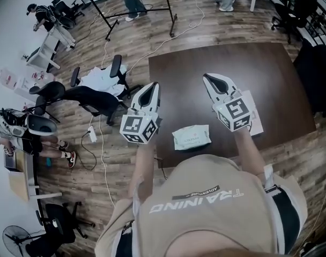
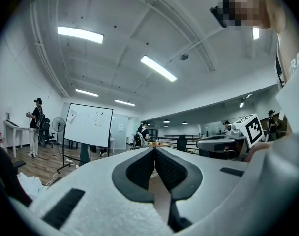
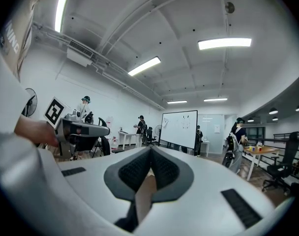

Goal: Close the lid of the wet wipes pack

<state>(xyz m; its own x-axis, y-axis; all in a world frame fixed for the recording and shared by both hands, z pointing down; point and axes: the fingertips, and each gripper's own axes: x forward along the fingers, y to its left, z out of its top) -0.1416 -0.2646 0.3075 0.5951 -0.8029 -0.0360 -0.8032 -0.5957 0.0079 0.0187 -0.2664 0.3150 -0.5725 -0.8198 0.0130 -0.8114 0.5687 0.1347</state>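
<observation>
The dark table (image 1: 222, 63) lies open toward its far edge and corners; the wet wipes pack (image 1: 191, 137) and a white sheet (image 1: 257, 126) occupy the near edge.

I see the desk (image 1: 232, 63) in dark matt wood, wet wipes pack (image 1: 191, 137) in soft, faintly glossy plastic film, left gripper (image 1: 151, 85) and right gripper (image 1: 207, 78) in smooth matt white plastic, pads (image 2: 171, 171) dark and rough-textured, floor (image 1: 206, 20) of wood planks
</observation>
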